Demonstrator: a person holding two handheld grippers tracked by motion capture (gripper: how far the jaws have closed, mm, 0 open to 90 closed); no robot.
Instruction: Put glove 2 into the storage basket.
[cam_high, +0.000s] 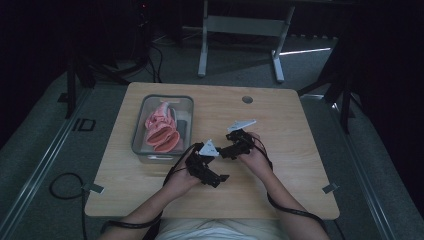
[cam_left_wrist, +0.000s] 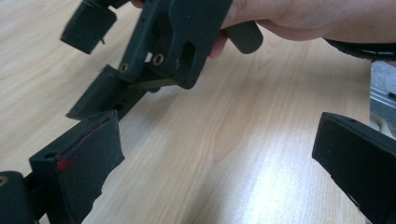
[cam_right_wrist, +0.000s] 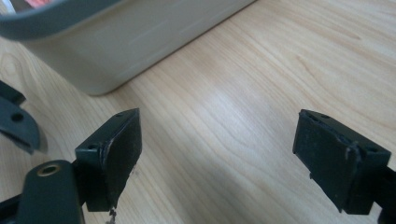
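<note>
Both grippers empty, fingers spread wide: left gripper (cam_high: 212, 176), right gripper (cam_high: 229, 150), low over worktop (cam_high: 280, 165), nearly touching each other. Grey bin (cam_high: 141, 125) holding pink items (cam_high: 162, 131) sits at left. Risks: grippers knock together; cable (cam_high: 290, 212) snags; bin gets shoved.

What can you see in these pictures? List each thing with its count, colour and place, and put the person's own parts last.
table: one, light wood, centre.
cable hole: one, grey, table's far edge.
bin: one, grey, clear-walled, table's left.
pink items: count unclear, pink, inside bin.
desk frame: one, grey, floor beyond table.
left gripper: one, black, open, mid-table.
right gripper: one, black, open, beside bin.
hands: two, near edge.
</note>
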